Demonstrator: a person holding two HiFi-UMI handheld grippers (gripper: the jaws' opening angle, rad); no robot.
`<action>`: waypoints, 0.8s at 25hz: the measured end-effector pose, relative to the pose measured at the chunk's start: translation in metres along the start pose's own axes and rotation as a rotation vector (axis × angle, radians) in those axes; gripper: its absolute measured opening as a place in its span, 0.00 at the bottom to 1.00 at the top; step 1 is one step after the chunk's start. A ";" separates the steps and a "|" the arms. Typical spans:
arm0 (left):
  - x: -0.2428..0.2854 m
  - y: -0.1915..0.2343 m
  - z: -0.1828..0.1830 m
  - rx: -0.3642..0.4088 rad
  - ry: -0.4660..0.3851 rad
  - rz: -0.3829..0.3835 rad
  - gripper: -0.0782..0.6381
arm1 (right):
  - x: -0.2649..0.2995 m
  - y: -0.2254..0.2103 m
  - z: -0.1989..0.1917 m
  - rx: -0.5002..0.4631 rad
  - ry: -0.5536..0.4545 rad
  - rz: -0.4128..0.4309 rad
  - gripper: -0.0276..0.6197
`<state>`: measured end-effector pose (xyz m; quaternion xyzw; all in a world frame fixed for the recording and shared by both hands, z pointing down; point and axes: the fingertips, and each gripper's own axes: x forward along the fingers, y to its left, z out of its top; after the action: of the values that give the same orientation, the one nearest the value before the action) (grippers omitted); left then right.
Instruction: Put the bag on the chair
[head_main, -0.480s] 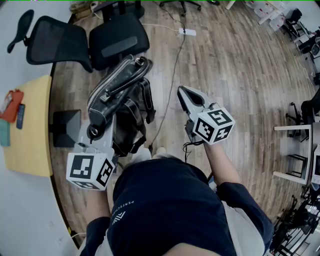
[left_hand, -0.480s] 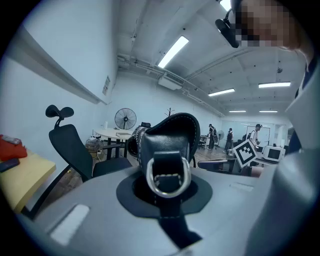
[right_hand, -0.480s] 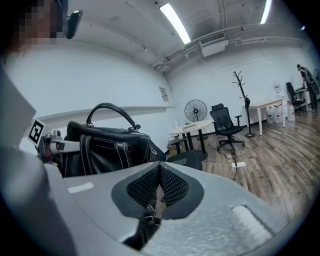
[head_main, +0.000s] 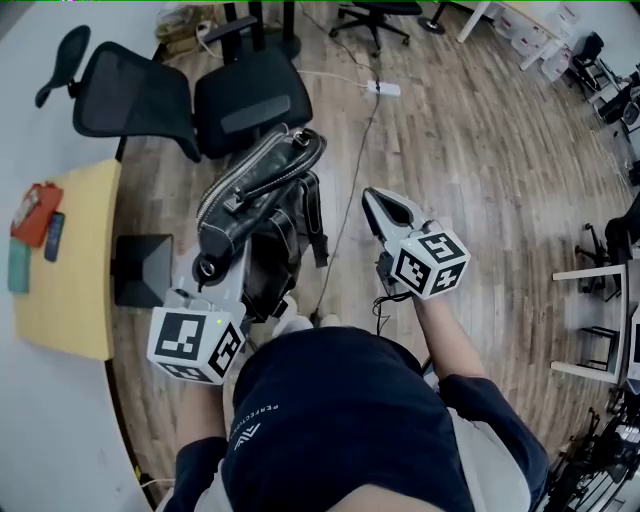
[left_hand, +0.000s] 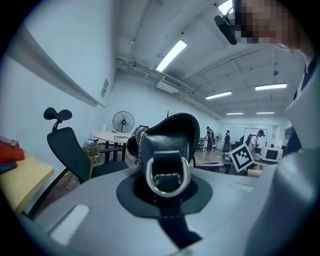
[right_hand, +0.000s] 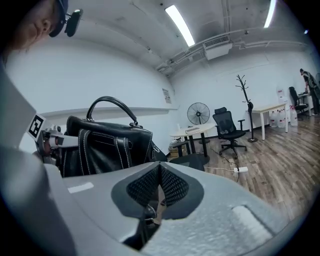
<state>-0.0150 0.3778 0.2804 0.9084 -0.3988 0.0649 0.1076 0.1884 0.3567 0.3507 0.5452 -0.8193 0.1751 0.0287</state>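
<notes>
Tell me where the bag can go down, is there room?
The chair seat is bare, just past the bag. The wood floor right of the cable is open too. The yellow table's far end is crowded.

Glossy black leather bag (head_main: 258, 188), metal ring (left_hand: 168, 194), wooden floor (head_main: 480, 170)

Bare chair seat (head_main: 250, 100) straight ahead, reachable from above and from the near edge. Hemmed on the left by the backrest (head_main: 135, 95) and, closer in, the yellow table (head_main: 65, 290). Gap between seat and person filled by the black handbag (head_main: 255, 190) clamped in the left gripper (head_main: 207, 262). Wide wooden floor (head_main: 500, 180) right of the closed right gripper (head_main: 375, 197), crossed only by a cable (head_main: 350, 190) and power strip (head_main: 385, 89).
</notes>
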 end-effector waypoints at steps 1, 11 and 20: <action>0.000 0.000 0.001 0.003 0.000 -0.003 0.18 | 0.002 0.002 0.001 0.000 -0.004 0.021 0.05; -0.004 0.005 0.022 0.036 -0.012 -0.043 0.18 | 0.038 0.021 0.013 0.044 0.014 0.194 0.23; -0.013 0.039 0.028 0.064 -0.024 -0.118 0.18 | 0.095 0.068 0.052 0.029 -0.071 0.420 0.48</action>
<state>-0.0519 0.3546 0.2564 0.9341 -0.3434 0.0600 0.0774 0.0958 0.2799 0.3075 0.3685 -0.9129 0.1695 -0.0452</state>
